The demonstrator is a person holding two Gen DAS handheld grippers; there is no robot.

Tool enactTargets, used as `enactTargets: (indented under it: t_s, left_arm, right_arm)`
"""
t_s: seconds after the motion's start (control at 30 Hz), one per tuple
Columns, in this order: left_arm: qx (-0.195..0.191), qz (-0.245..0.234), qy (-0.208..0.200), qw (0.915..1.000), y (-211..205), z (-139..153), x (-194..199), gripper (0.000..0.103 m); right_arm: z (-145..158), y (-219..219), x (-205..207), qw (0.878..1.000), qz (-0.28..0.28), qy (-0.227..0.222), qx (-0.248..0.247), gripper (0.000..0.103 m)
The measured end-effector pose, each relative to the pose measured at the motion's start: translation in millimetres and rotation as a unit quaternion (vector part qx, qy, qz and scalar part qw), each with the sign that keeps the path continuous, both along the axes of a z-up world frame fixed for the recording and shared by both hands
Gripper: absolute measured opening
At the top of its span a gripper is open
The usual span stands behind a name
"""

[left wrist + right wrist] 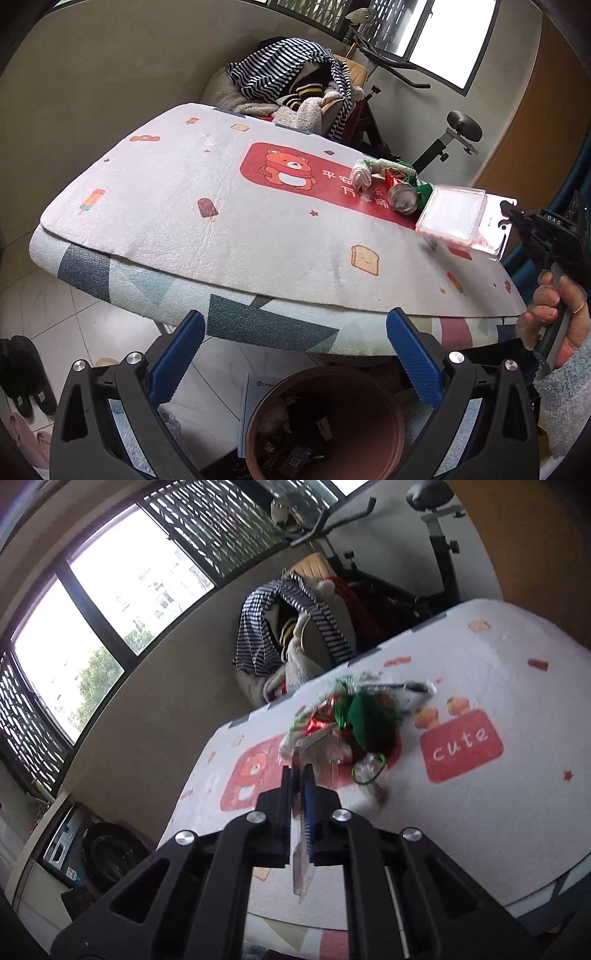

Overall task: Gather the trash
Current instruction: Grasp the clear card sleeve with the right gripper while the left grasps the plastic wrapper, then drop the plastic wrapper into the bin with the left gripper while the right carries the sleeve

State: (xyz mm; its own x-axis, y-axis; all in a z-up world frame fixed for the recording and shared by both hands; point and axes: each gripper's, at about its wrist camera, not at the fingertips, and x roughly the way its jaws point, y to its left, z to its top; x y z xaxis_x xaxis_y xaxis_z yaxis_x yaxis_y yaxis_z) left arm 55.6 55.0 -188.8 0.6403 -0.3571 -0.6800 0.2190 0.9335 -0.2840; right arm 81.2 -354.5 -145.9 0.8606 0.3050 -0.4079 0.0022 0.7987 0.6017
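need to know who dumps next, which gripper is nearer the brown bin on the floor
Left. The left gripper hangs open right above the brown bin. The right gripper is up beside the table edge, shut on the clear plastic package, off to one side of the bin.

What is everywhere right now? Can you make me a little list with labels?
right hand-held gripper: shut on the clear plastic package, lifted above the table
left hand-held gripper: open, empty, above the brown bin
brown bin: on the floor by the table's near edge, some dark things inside
still on table: metal can on its side, white wrapper, green and red scraps
behind table: striped clothes, exercise bike
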Motion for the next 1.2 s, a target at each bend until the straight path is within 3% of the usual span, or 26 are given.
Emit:
enactTargets:
  t_s: [0.07, 0.13, 0.3, 0.43, 0.63, 0.8, 0.87, 0.93, 1.0, 1.2]
  left_arm:
    - [-0.004, -0.01, -0.006, 0.9999, -7.2, 5.1, 2.2, 0.094]
    - [-0.003, -0.026, -0.008, 0.9996, -19.3, 9.6, 6.9, 0.087]
    - [-0.017, -0.061, -0.003, 0.998, -59.3, 14.8, 27.0, 0.084]
    - [-0.011, -0.104, 0.002, 0.9945, -116.1, 12.4, 53.9, 0.079]
    - [0.013, -0.183, 0.02, 0.9828, -222.5, -1.4, 97.9, 0.069]
    - [0.075, -0.226, 0.032, 0.9707, -295.9, -30.1, 122.4, 0.059]
    - [0.089, -0.221, 0.036, 0.9706, -310.9, -39.3, 133.9, 0.056]
    - [0.102, -0.205, 0.051, 0.972, -320.5, -48.9, 146.3, 0.042]
    - [0.097, -0.186, 0.071, 0.9751, -322.4, -56.8, 161.2, 0.033]
    - [0.102, -0.19, 0.061, 0.9747, -326.5, -53.5, 175.1, 0.024]
  right_arm:
    - [19.3, -7.4, -9.4, 0.999, -0.018, -0.026, -0.012, 0.01]
    - [37.4, -9.0, -16.9, 0.997, -0.044, -0.04, -0.058, 0.01]
    - [51.7, -19.9, -28.7, 0.986, -0.087, -0.037, -0.134, 0.01]
    - [43.0, -36.5, -30.2, 0.984, -0.104, -0.028, -0.139, 0.01]
    - [29.9, -61.3, -29.2, 0.986, -0.119, -0.02, -0.113, 0.01]
    - [25.2, -77.8, -30.7, 0.987, -0.126, -0.021, -0.102, 0.01]
    - [23.7, -81.0, -32.0, 0.986, -0.125, -0.024, -0.107, 0.01]
    - [22.8, -82.7, -33.0, 0.986, -0.123, -0.023, -0.111, 0.01]
    - [20.8, -85.3, -33.9, 0.986, -0.121, -0.021, -0.109, 0.01]
    - [15.7, -87.7, -34.1, 0.987, -0.12, -0.015, -0.105, 0.01]
